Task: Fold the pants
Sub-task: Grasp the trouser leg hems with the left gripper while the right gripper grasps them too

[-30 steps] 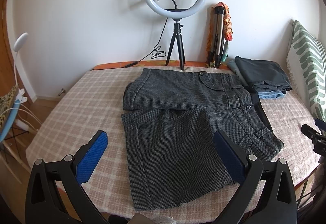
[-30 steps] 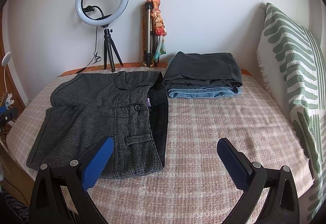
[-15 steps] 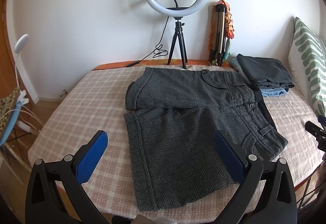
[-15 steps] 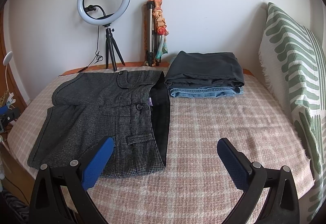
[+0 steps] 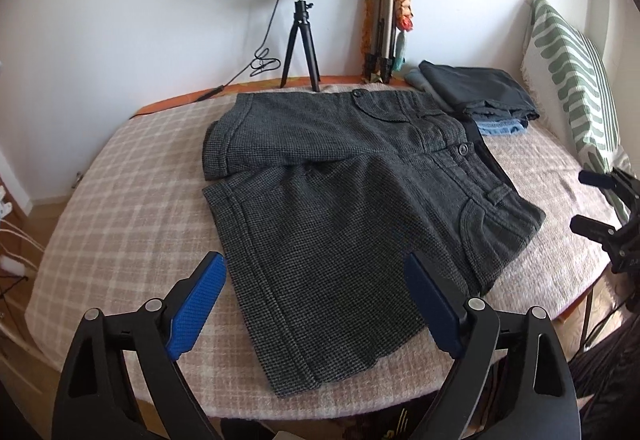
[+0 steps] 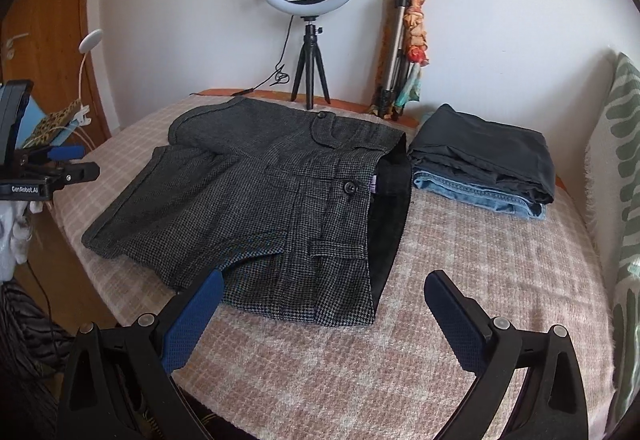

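Observation:
Dark grey houndstooth pants (image 5: 344,199) lie spread flat on the checked bedspread (image 5: 120,199), legs to the left, waistband to the right with a black lining showing. They also show in the right wrist view (image 6: 272,207). My left gripper (image 5: 316,304) is open and empty, hovering over the near leg hem. My right gripper (image 6: 320,316) is open and empty, above the near waistband corner. Each gripper shows at the edge of the other's view.
A stack of folded dark trousers and jeans (image 6: 488,167) sits at the back right. A ring light on a tripod (image 6: 310,19) and a folded tripod (image 6: 396,51) stand against the wall. A green patterned pillow (image 5: 572,79) lies at the right edge.
Both grippers have moved in toward the pants. The right gripper has swung left, so the pants sit more central in its view. Both stay open.

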`<action>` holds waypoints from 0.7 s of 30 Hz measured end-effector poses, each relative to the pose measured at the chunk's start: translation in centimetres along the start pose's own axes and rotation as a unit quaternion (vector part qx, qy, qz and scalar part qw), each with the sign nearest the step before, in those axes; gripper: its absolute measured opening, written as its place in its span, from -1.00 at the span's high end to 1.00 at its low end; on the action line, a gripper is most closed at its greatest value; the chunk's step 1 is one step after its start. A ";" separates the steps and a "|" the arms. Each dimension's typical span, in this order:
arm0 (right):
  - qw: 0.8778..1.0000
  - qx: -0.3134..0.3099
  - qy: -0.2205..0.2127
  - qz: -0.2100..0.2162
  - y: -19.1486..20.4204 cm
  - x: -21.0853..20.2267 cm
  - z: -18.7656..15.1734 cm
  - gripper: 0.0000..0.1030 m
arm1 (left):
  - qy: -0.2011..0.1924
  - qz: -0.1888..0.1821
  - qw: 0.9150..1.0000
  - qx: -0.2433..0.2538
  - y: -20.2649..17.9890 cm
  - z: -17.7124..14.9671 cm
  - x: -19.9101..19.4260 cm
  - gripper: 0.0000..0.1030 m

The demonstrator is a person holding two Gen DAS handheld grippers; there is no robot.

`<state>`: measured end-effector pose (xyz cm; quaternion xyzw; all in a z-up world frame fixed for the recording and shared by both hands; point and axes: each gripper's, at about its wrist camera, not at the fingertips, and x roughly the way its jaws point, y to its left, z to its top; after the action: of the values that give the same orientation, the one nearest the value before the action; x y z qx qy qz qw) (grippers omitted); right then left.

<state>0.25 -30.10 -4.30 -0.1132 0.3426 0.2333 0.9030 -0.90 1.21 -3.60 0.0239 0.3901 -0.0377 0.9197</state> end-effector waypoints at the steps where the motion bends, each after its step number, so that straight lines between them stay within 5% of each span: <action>1: 1.000 -0.020 0.008 0.007 0.5 0.4 -0.1 -0.93 | 0.010 -0.001 1.000 0.018 -0.3 -0.4 0.2 -0.63; 8: 0.988 -0.136 0.072 0.034 2.6 3.8 -1.7 -0.76 | 0.079 -0.025 0.990 0.117 -1.6 -3.5 1.0 -0.42; 17: 0.974 -0.198 0.107 0.040 3.6 6.5 -3.1 -0.71 | 0.124 -0.046 0.983 0.128 -2.0 -5.1 3.0 -0.01; 21: 0.972 -0.203 0.111 0.025 3.6 7.5 -3.1 -0.68 | 0.134 -0.064 0.980 0.132 -2.7 -5.7 3.3 0.01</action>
<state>1.60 -25.55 -11.80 -0.3111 0.3891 0.3061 0.8112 -2.98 -1.22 -9.98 0.1250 0.5023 -0.1438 0.8434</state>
